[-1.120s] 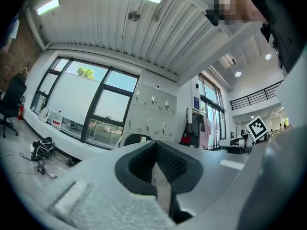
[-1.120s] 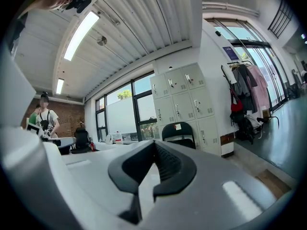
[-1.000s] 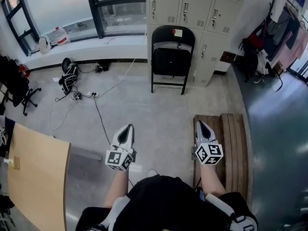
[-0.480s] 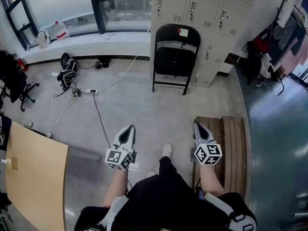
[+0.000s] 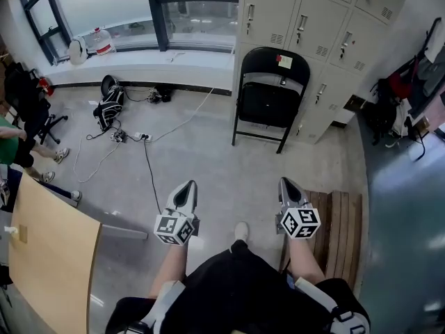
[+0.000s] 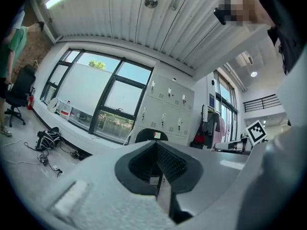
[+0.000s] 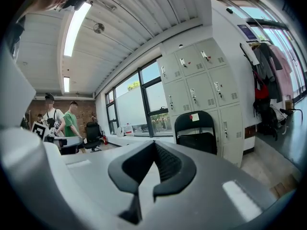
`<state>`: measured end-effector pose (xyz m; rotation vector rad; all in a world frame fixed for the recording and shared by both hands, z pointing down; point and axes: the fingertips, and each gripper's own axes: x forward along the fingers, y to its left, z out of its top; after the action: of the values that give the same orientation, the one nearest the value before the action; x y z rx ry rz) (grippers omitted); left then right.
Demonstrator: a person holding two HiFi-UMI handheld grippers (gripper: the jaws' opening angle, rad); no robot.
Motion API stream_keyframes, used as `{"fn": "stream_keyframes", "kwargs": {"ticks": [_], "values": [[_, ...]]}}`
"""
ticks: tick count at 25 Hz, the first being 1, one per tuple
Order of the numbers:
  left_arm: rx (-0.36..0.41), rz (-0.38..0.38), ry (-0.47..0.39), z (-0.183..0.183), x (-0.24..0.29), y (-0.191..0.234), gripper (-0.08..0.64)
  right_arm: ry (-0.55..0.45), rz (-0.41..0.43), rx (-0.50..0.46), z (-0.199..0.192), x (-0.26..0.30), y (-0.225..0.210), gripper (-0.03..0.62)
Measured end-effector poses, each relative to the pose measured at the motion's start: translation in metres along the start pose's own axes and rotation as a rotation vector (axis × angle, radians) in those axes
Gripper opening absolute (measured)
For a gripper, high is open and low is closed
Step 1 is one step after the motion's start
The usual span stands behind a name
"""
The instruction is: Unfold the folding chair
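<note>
Since the folding chair (image 5: 270, 96) stands folded flat and upright against the front of the lockers (image 5: 313, 19), well apart from both grippers, nothing is in hand yet. The left gripper (image 5: 186, 186) and the right gripper (image 5: 286, 184) each have their jaws pressed together on nothing and point over the floor (image 5: 208, 152) toward the lockers. The chair looks like painted metal tube with a dark padded seat (image 5: 268, 104) tucked up against the frame, so it should be rigid and fairly weighty for a pinch grip. The tube is probably smooth enough to slide between the pads. It seems only to lean on the lockers, so a careless pull could tip it or send its feet skidding away from them. The curved top of the backrest (image 5: 276, 53) looks like the best hold for one gripper, which could steady the frame and draw it clear of the lockers. The other gripper could take the front edge of the seat, the lower edge as it hangs now, and swing it out and down. The hinge links at the sides are likely pinch spots and best avoided.
</note>
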<state>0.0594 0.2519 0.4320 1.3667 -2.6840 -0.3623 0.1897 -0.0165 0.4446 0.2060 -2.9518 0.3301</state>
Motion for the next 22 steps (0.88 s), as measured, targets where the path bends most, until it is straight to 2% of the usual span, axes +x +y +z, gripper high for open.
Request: {"fn": "stream_keyframes", "kwargs": {"ticks": [5,11,22], "values": [[0.009,-0.021,0.002,0.009,0.050,0.003,-0.002,-0.016,-0.011,0.019,0.016,0.040,-0.029,0.005],[0.004,-0.025,-0.041,0.022,0.095,0.005,-0.002,-0.015,0.000,0.025,0.030,0.071,-0.058,0.005],[0.024,-0.031,-0.050,0.018,0.180,-0.014,-0.002,-0.050,-0.022,0.029,0.059,0.099,-0.135,0.005]]}}
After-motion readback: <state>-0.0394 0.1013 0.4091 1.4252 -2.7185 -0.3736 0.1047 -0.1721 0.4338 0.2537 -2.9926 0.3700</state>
